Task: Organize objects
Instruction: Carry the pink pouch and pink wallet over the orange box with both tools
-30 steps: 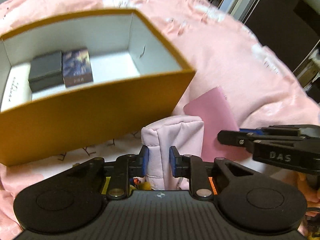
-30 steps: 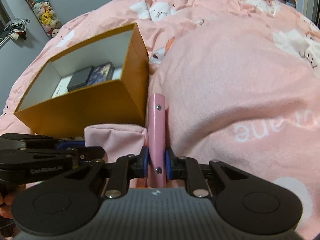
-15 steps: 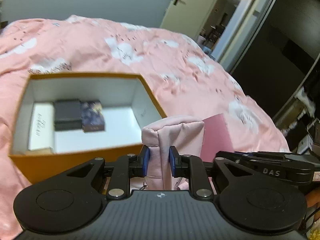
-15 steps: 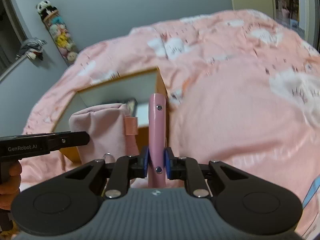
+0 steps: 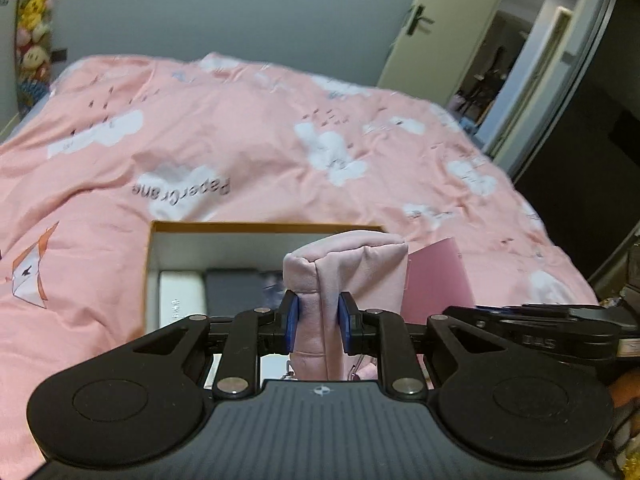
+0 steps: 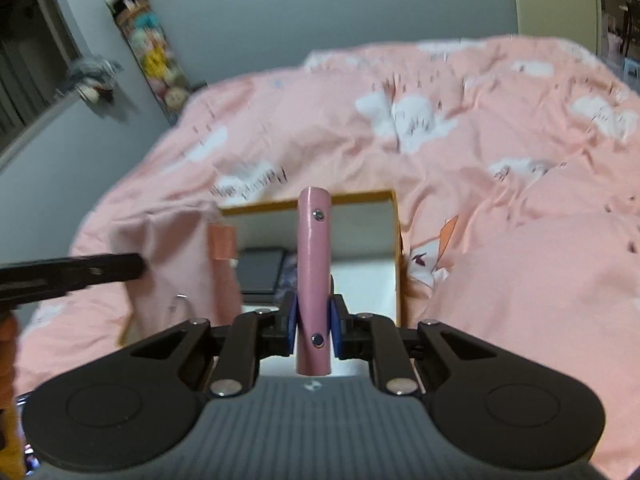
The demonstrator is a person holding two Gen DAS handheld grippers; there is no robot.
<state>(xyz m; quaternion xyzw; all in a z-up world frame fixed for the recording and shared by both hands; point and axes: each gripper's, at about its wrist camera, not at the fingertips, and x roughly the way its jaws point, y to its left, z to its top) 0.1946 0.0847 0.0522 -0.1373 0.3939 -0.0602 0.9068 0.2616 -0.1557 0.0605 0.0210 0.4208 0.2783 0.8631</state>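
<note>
**A:** What are the two tools doing right now?

**B:** Both are clamped shut on something. The left tool pinches a soft pale pink fabric pouch, the fabric squeezed narrow between its blue pads. The right tool grips a stiff pink case by its thin spine, which carries two metal studs.

**A:** Where are those things relative to the tools?

**B:** Each stands straight ahead of its own tool, rising between the fingers. Just beyond and below both is an open orange box with a white inside, resting on a pink bed cover. Dark flat items and a white one already lie in the box, on the side ahead and left of the left tool.

**A:** Which step does this look like?

**B:** A carry. Both items are off the bed and held over the near edge of the box, apparently on their way in.

**A:** How are they oriented?

**B:** The case's long axis runs away from the right tool along its fingers, its far end toward the box's back wall. The pouch stands likewise, folded top farthest from the left tool.

**A:** And the next move?

**B:** Probably lowering each into the free floor on the right side of the box, then opening the tools. The limp pouch may slump.
</note>
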